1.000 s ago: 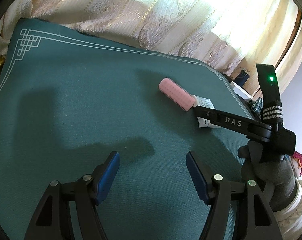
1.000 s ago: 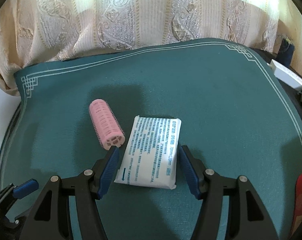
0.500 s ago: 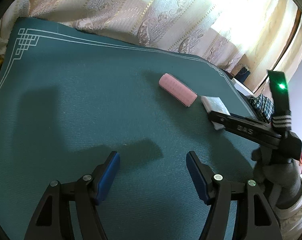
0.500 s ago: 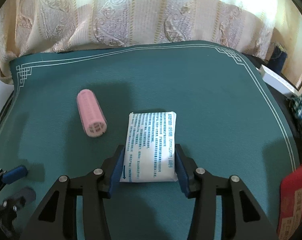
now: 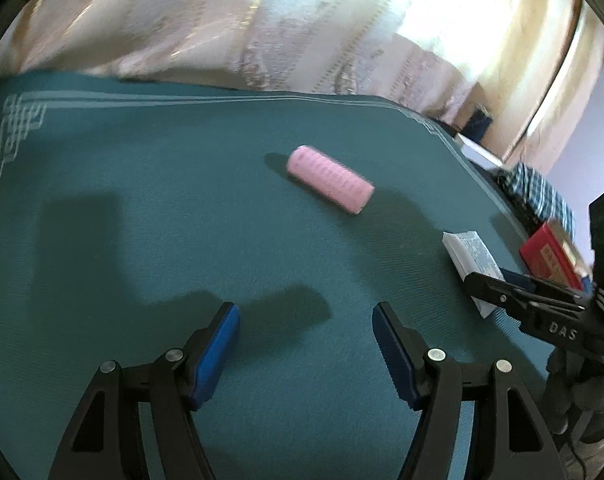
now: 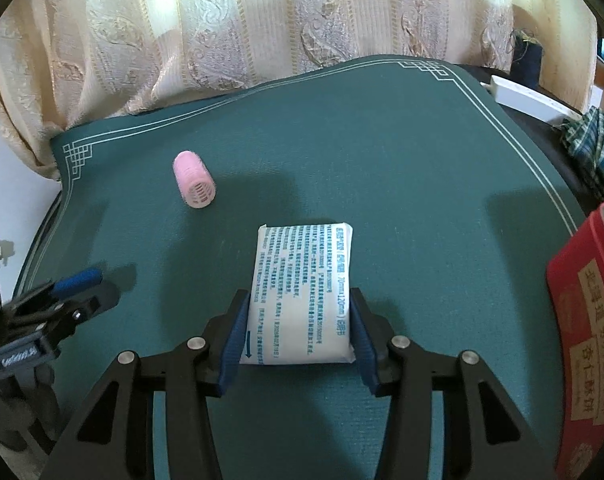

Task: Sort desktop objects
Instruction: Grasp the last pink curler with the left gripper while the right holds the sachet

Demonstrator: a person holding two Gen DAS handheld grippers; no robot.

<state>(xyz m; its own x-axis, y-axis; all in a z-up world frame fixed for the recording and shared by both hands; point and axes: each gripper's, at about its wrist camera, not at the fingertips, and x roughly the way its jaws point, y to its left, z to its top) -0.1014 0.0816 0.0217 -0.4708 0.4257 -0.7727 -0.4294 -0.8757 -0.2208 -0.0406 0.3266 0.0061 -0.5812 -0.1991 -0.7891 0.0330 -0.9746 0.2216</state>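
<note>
The right gripper [image 6: 298,328] has its blue pads pressed against both long sides of the white printed packet [image 6: 302,288], which sits on the green mat [image 6: 402,184] with its far end pointing toward the curtain [image 6: 262,20]. Left of and beyond the packet lies the pink hair roller [image 6: 194,186], well apart from it, and a red box [image 6: 586,320] stands at the mat's right edge, right of the packet. The left gripper [image 5: 306,344] hangs over bare mat, left of the packet, fingers spread wide with nothing between them
</note>
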